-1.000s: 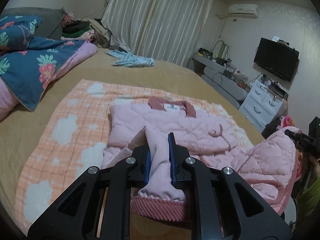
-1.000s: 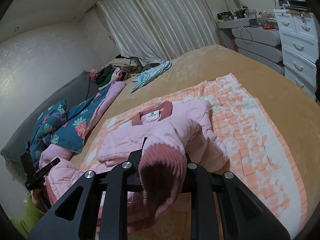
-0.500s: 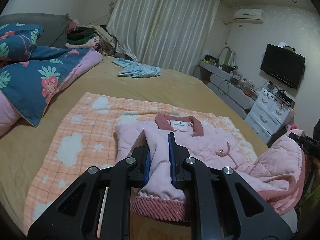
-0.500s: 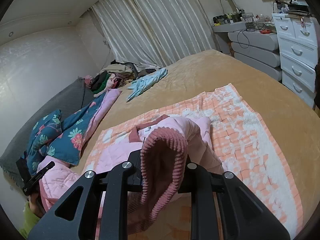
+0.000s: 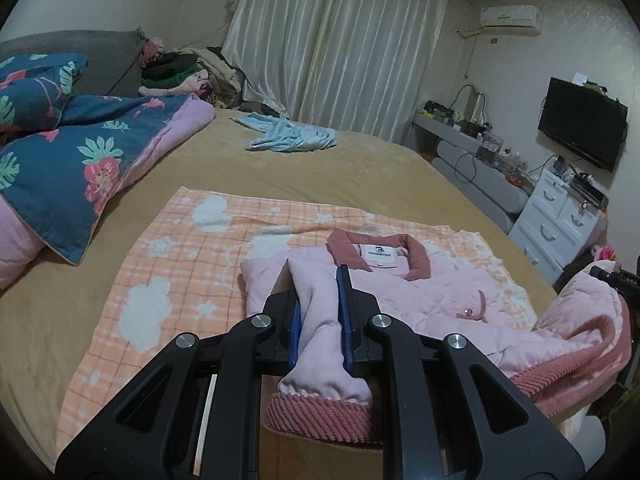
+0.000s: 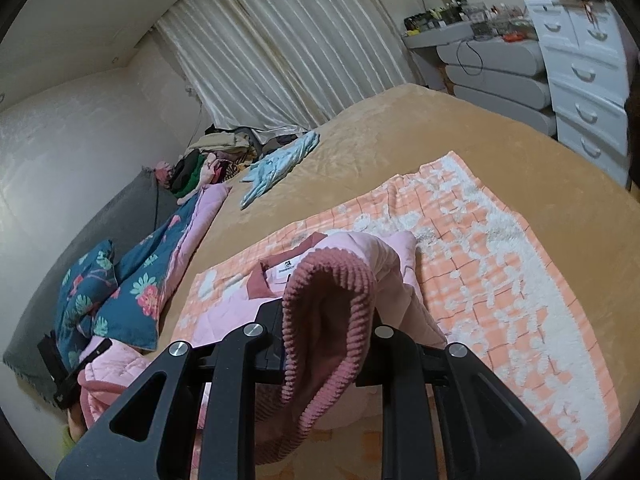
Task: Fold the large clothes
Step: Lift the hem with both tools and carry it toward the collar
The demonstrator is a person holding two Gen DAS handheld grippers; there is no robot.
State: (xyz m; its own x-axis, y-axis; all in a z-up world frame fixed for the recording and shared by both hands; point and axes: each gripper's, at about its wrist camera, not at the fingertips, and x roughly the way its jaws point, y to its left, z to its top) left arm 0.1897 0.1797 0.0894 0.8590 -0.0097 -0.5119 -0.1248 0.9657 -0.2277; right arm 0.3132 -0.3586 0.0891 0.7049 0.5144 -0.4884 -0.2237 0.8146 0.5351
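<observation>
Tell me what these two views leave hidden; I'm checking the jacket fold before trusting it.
- Left wrist view: the jacket hem is hidden behind the left gripper.
- Right wrist view: the right gripper fingers are covered by the ribbed cuff, and the jacket front is mostly blocked.
- Both views: the collar label print is too small to read.

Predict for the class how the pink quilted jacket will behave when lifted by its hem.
The pink quilted jacket is probably floppy: its hem droops between the left gripper and the right gripper. It looks padded, so likely light and springy. The ribbed hem should grip well rather than slip.
</observation>
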